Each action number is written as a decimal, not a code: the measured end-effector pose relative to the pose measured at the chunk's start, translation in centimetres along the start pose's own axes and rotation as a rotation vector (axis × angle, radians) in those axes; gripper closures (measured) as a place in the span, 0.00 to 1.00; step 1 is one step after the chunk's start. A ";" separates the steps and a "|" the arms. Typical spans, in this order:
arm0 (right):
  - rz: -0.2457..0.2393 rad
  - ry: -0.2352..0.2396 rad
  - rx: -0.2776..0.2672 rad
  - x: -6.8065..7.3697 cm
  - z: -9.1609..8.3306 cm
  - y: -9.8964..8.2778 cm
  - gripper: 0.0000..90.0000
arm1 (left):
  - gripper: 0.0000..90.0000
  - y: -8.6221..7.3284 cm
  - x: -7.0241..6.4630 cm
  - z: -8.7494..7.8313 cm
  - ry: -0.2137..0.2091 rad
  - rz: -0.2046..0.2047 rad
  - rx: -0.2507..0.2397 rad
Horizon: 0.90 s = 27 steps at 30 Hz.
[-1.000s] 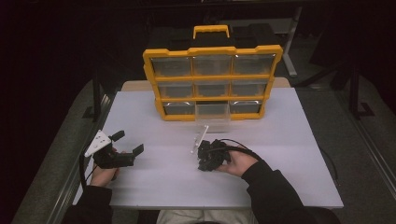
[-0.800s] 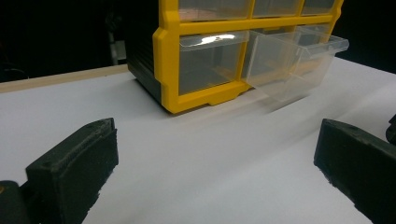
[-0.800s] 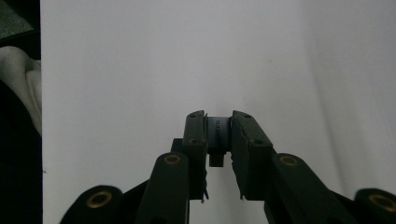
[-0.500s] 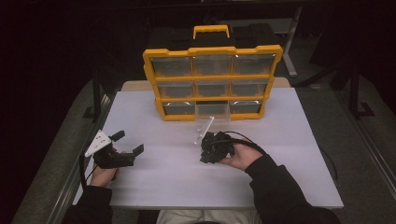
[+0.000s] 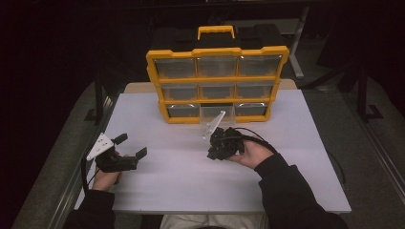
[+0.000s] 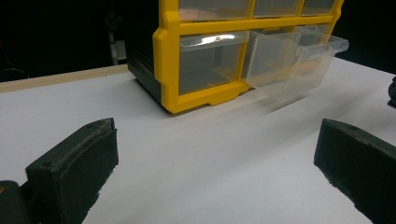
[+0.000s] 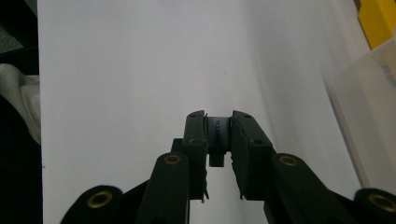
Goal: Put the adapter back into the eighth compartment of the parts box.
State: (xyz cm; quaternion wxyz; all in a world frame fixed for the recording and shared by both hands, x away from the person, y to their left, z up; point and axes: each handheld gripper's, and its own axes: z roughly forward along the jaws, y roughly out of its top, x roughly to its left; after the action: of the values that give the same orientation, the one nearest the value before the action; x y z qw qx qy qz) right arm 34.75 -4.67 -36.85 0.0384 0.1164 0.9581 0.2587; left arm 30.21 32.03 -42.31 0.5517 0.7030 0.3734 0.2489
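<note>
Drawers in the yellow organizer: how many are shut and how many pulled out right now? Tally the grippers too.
Shut drawers: 8
Pulled-out drawer (bottom middle): 1
Left gripper, jaws wide apart: 1
Right gripper, clamped on a small dark part: 1
Total: 9 drawers in the organizer, 2 grippers

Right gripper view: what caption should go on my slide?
Right gripper shut on a small dark part above the white table.

— What stands at the far end of the white table (image 5: 296,186)?
— A yellow organizer (image 5: 218,51), upright, with nine clear drawers and a carry handle (image 5: 216,30) on top.
— Are all the drawers shut?
— The bottom middle drawer (image 5: 213,112) sticks out toward the near side.
</note>
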 end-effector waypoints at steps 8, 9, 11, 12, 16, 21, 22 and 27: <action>0.009 -0.018 -0.014 -0.5 -1.1 0.0 0.83 | 0.00 0.0 0.0 0.0 -0.001 0.000 0.000; 0.011 -0.019 -0.014 -0.6 -1.2 0.0 0.83 | 0.00 0.0 0.0 0.0 -0.001 0.000 0.000; 0.012 -0.021 -0.015 -0.6 -1.4 0.0 0.83 | 0.00 0.0 0.0 0.0 -0.001 0.000 0.000; 0.012 -0.023 -0.015 -0.6 -1.4 0.0 0.83 | 0.00 0.0 0.0 0.0 -0.001 0.000 0.000; 0.014 -0.029 -0.018 -0.8 -1.7 -0.1 0.83 | 0.00 0.0 0.0 0.0 -0.001 0.000 0.000; 0.018 -0.038 -0.025 -1.2 -2.2 -0.2 0.83 | 0.00 0.0 0.0 0.0 -0.001 -0.003 -0.002; 0.020 -0.040 -0.024 -1.3 -2.3 -0.1 0.83 | 0.00 0.0 0.0 0.0 -0.001 -0.003 -0.002; 0.026 -0.051 -0.029 -1.6 -2.9 0.0 0.83 | 0.00 0.0 0.0 0.0 -0.001 -0.003 -0.003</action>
State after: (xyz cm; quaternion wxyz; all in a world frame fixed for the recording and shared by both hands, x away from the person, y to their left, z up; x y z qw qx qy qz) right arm 35.91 -6.49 -34.38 0.0612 0.1347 0.9514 0.2702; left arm 30.22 32.07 -42.31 0.5532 0.7017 0.3741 0.2483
